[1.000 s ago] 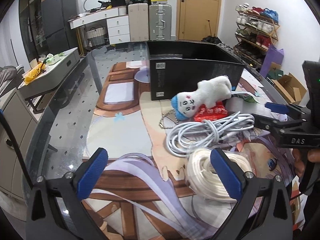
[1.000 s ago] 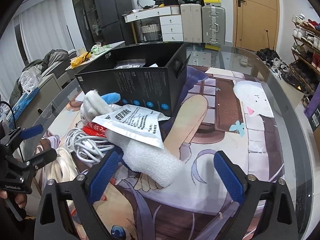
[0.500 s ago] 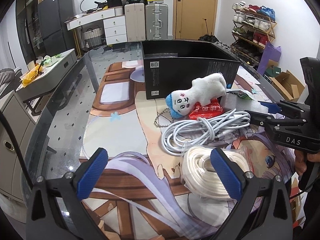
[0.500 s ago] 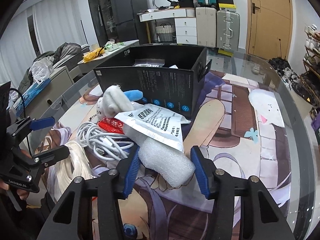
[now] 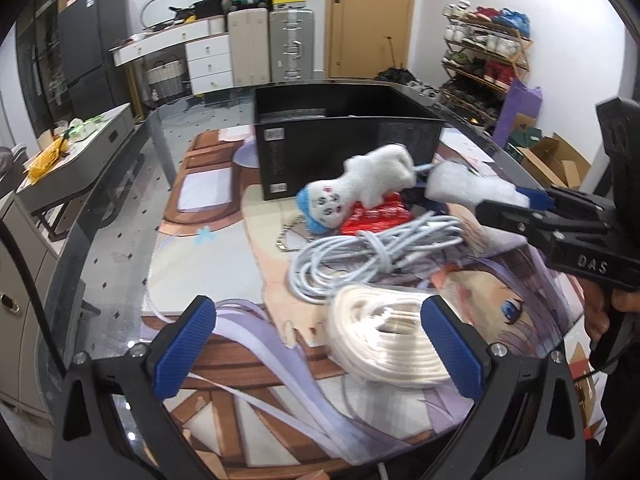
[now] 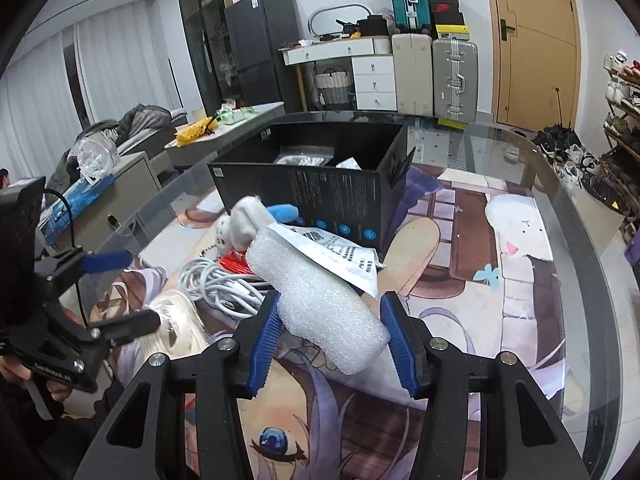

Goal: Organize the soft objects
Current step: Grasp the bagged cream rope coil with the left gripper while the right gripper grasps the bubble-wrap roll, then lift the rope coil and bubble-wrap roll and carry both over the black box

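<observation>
In the right wrist view the right claw (image 6: 330, 336) sits at the lower centre of the frame, its blue pads pressed against both sides of a white foam roll (image 6: 316, 304), which it pinches near the roll's closer end; the jaws have just been closing, with the foam between them. The far end of the foam roll reaches up toward the middle of the frame, where a white printed pouch (image 6: 344, 254) lies just behind it and partly against it. Behind those, a white plush toy (image 6: 240, 226) with a blue end leans at the foot of an open black box (image 6: 332, 200) that stands at the centre of the glass table (image 6: 580, 240). Left of the foam lie a coil of white cable (image 6: 216, 284) and, lower, a cream rope bundle (image 6: 180, 320); a red packet (image 6: 236, 262) shows beneath the toy. In the left wrist view the left claw (image 5: 320, 346) fills the bottom of the frame with its jaws spread wide and nothing between the pads, its right pad just over the edge of the cream rope bundle. A hand (image 5: 608, 312) at the right edge grips the other tool's handle.
</observation>
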